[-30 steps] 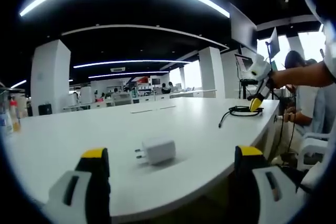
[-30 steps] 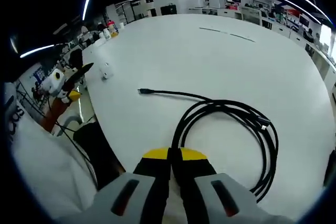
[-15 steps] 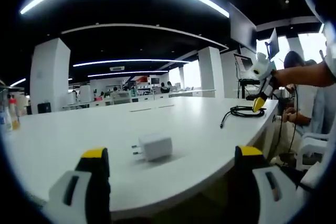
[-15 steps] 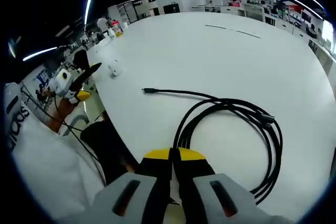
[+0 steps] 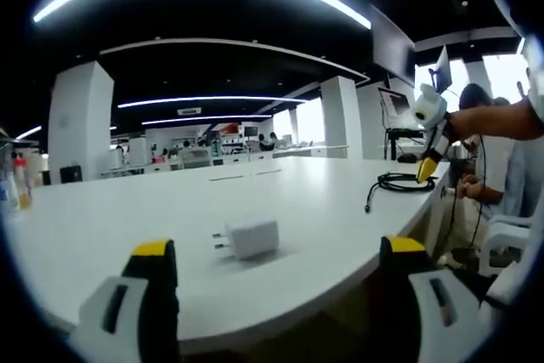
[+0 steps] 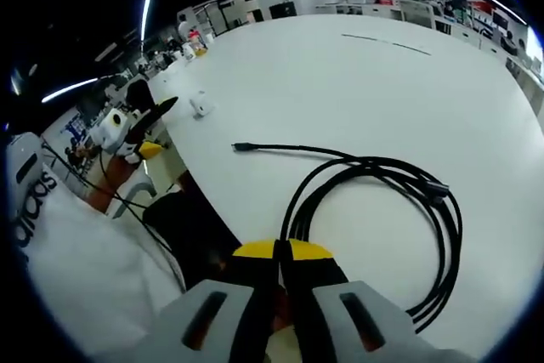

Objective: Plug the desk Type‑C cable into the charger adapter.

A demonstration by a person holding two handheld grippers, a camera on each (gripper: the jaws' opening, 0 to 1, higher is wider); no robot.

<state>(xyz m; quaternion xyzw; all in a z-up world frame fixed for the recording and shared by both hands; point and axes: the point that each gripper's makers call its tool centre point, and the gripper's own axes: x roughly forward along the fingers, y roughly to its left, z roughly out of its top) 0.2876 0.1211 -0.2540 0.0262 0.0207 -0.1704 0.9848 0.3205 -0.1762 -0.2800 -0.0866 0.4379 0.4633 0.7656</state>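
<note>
Fingers (image 5: 157, 254) over white office table (image 5: 102, 218)

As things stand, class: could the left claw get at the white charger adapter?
Probably yes. The charger adapter lies on the bare table just ahead of the open left claw, between its jaws' lines, with nothing between them.

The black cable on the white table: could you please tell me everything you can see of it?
The thin black rubbery cable lies flat on the white table in a loose coil of several loops. One free end runs straight out of the coil and ends in a small plug; a second connector rests on the coil's far side. The right tongs, yellow-tipped and shut, sit at the coil's near edge; whether they pinch it is unclear. In the left gripper view it shows far off near the table's edge.
</note>
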